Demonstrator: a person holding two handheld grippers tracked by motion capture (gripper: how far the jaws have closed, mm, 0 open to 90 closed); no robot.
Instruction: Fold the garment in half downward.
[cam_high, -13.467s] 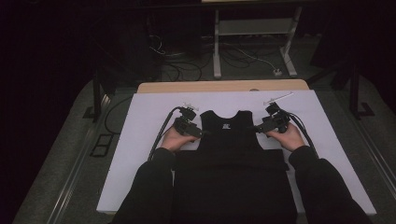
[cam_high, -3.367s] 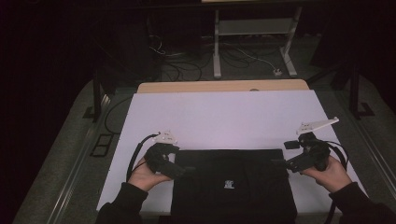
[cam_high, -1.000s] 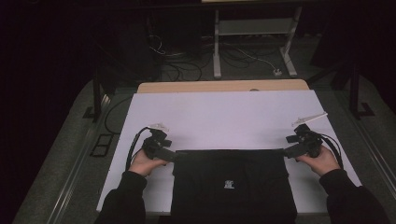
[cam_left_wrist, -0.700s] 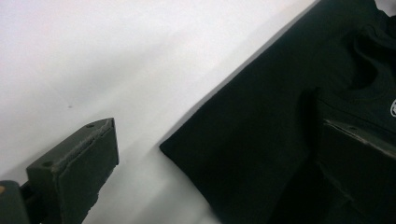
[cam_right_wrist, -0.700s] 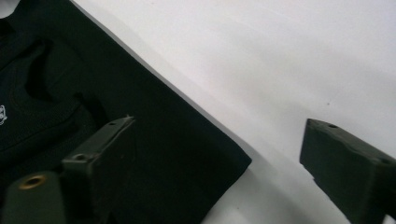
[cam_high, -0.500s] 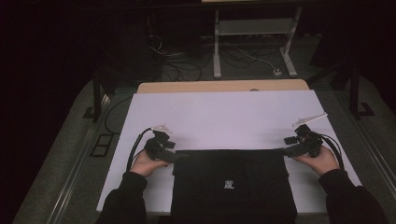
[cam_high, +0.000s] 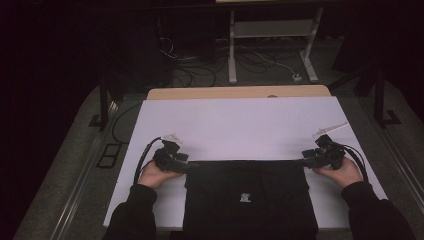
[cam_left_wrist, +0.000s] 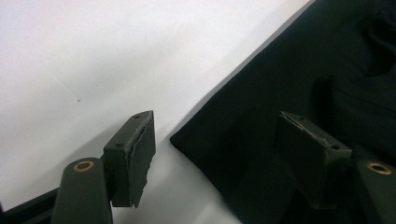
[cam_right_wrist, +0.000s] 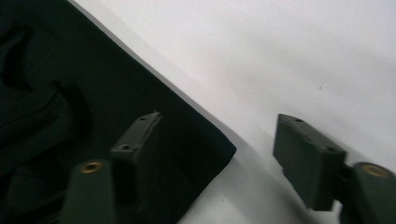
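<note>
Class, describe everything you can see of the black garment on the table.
The black garment is dark, matte cloth, folded into a flat rectangle with a small pale logo near its middle. It lies on the white table at the person's edge. The left gripper and right gripper each straddle a far corner, jaws just closing, pads not yet pressing. Inner folds show as soft creases.

Gripper (cam_left_wrist: 215, 154): jaws apart and just closing, pads not pressing on anything.
Left jaw: stood over the white table (cam_left_wrist: 93, 56), beside the cloth's corner.
Right jaw: stood over the black cloth (cam_left_wrist: 280, 79).
Cloth: corner lay between the jaws, flat on the table; folds showed at upper right.
</note>
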